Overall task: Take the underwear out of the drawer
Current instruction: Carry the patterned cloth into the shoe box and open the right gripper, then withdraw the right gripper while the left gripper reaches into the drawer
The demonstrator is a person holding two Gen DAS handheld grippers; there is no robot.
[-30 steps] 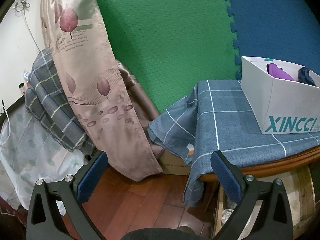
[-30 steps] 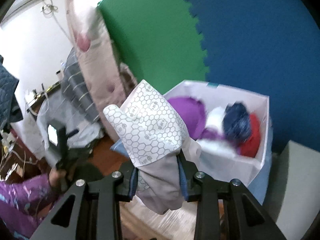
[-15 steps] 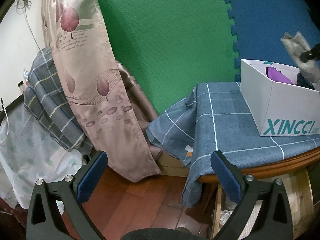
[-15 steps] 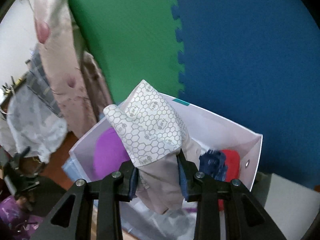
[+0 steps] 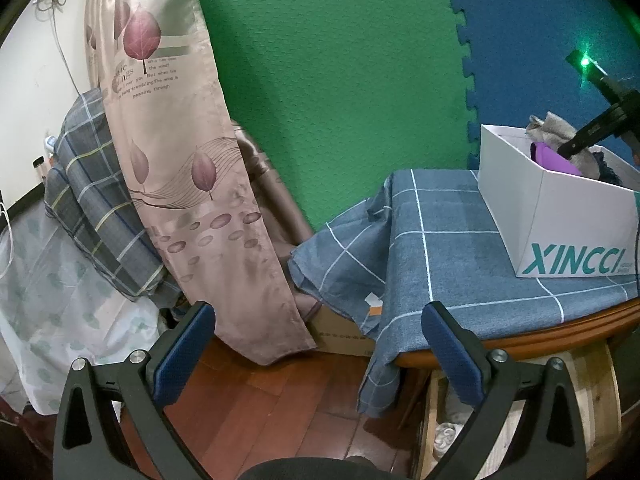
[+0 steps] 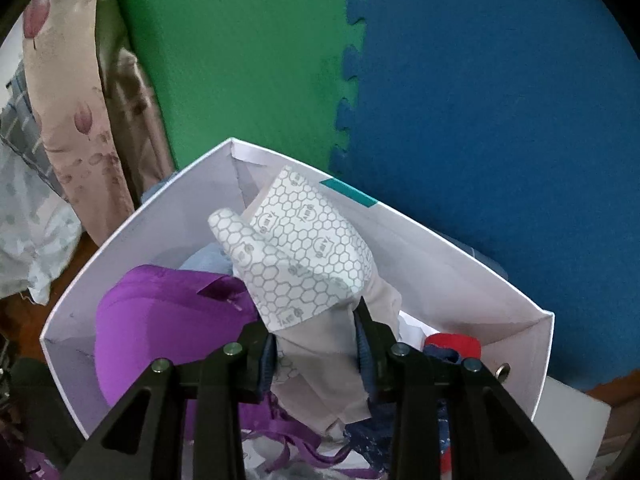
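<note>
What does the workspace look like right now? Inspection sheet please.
Surface: blue checked tablecloth over a wooden table, one corner hanging.
Job's things: white XINCCI cardboard box holding purple, red and dark blue garments; grey hexagon-print underwear over the box.
Clutter: cardboard carton on the floor.
Grippers: right gripper shut on the underwear; left gripper open, empty.
Cables: white cord on the wall.
Surroundings: green and blue foam mats, leaf-print curtain, plaid bedding.

Left gripper (image 5: 318, 344) gapes empty beside the white box (image 5: 560, 216) on a checked cloth (image 5: 440, 248).
</note>
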